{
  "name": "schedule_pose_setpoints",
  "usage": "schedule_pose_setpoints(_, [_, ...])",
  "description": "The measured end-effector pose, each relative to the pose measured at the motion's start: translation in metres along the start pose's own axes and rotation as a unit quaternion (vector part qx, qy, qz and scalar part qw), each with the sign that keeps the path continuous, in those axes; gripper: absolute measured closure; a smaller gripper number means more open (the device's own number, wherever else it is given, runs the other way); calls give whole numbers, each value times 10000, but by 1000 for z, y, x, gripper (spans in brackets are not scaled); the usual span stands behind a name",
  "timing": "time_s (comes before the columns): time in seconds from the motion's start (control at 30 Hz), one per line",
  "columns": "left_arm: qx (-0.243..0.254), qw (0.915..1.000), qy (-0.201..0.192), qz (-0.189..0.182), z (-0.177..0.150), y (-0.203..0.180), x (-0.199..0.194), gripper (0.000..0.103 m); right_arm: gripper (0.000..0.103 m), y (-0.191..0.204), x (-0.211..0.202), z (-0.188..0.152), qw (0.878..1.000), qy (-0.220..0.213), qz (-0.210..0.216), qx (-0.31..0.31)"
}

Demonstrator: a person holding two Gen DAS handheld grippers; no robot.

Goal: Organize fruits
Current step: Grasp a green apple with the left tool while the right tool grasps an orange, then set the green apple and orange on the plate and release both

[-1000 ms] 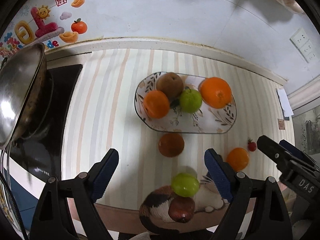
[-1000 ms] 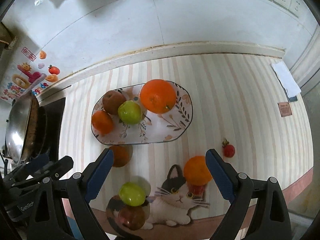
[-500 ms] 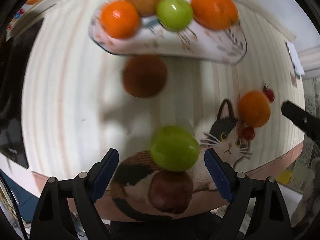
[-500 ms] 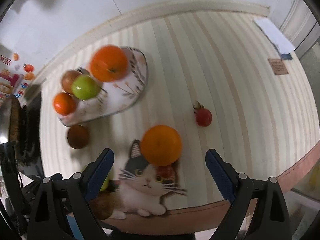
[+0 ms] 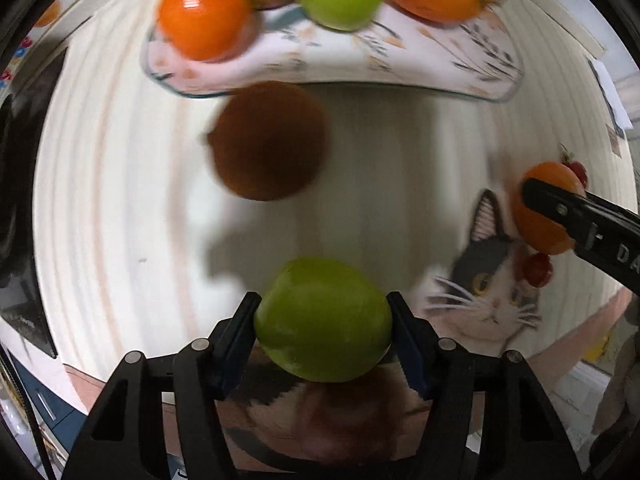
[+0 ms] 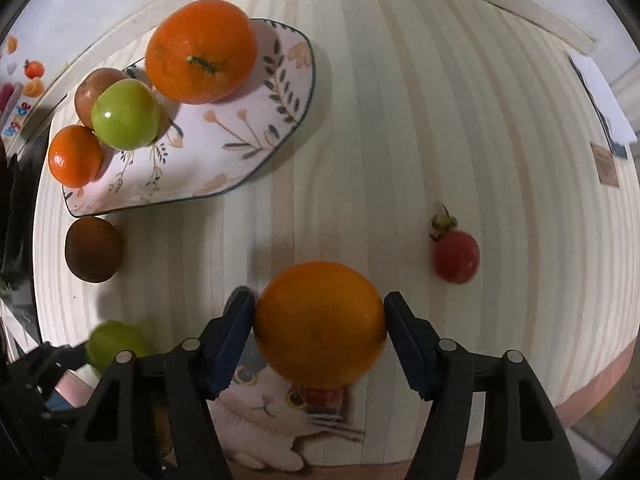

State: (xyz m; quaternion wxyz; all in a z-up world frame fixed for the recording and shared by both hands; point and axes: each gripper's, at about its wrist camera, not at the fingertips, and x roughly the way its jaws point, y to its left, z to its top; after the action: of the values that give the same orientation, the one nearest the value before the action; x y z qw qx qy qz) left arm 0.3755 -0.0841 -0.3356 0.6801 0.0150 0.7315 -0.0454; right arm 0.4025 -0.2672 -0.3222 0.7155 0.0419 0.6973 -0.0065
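My left gripper (image 5: 322,322) is shut on a green apple (image 5: 323,320) low over the striped mat. My right gripper (image 6: 320,324) is shut on an orange (image 6: 320,324). The floral plate (image 6: 248,120) holds a large orange (image 6: 200,46), a green apple (image 6: 126,114), a brown fruit (image 6: 90,90) and a small orange (image 6: 74,156). A brown fruit (image 6: 93,249) lies on the mat just in front of the plate; it also shows in the left wrist view (image 5: 268,140). A small red fruit (image 6: 456,256) lies to the right of my right gripper.
A cat picture (image 5: 488,280) is printed on the mat near its front edge. A small red fruit (image 5: 538,270) lies on the cat picture under the held orange. A dark stove surface (image 5: 16,200) is at the left. A white paper (image 6: 600,96) lies far right.
Both grippers moved down and forward and closed: the left one on the green apple, the right one on the orange. The plate now sits higher in both views.
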Motion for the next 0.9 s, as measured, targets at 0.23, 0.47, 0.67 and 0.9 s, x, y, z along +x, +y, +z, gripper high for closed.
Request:
schedule_pose_setpoints(0.23, [-404, 9992, 0, 15, 0, 36, -3, 42, 35, 23, -2, -15, 9974, 313, 545, -364])
schedule_pose_setpoints(0.47, [-538, 9985, 15, -70, 4, 49, -3, 42, 34, 38, 13, -29, 9926, 635, 957, -387])
schedule_pose_setpoints(0.67, [-542, 9985, 4, -79, 5, 50, -5, 42, 34, 49, 16, -35, 9917, 792, 909, -451])
schedule_pose_setpoints(0.9, [-533, 9982, -57, -255, 6, 50, -16, 42, 35, 71, 18, -34, 9920, 698, 595, -869])
